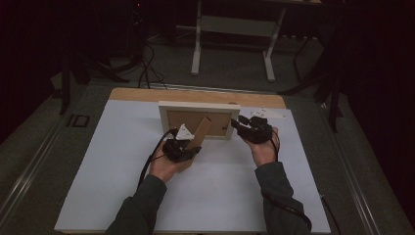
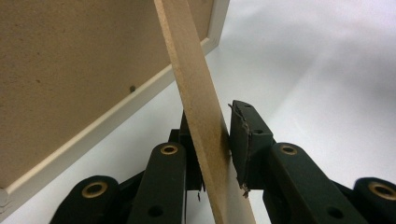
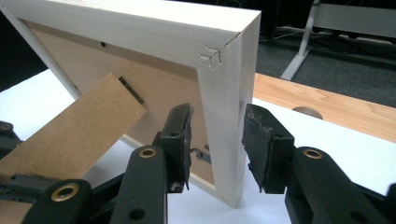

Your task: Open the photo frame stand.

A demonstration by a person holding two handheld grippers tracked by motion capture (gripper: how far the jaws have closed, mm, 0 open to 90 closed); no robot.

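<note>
Nearest, left gripper (image 1: 188,152) clamped on the cardboard stand leg (image 2: 201,116), swung out from the frame's back. Beyond, right gripper (image 1: 241,125) straddling the picture frame (image 3: 224,116) side rail, jaws narrow, not clearly pinching. Frame upright mid-worktop (image 1: 122,161). Step likely: setting the leg's angle. Next: release gently, checking balance.

I am working in what looks like a lab or test room, kept dim apart from the lit work area. The surface (image 1: 205,196) is a wooden top covered with a plain white sheet, its bare wood edge (image 1: 195,94) showing at the far side. Grey carpet (image 1: 235,73) covers the floor. Beyond stands a white-legged desk frame (image 1: 234,34), and black cables (image 1: 147,63) trail across the floor near dark stands at the left.
</note>
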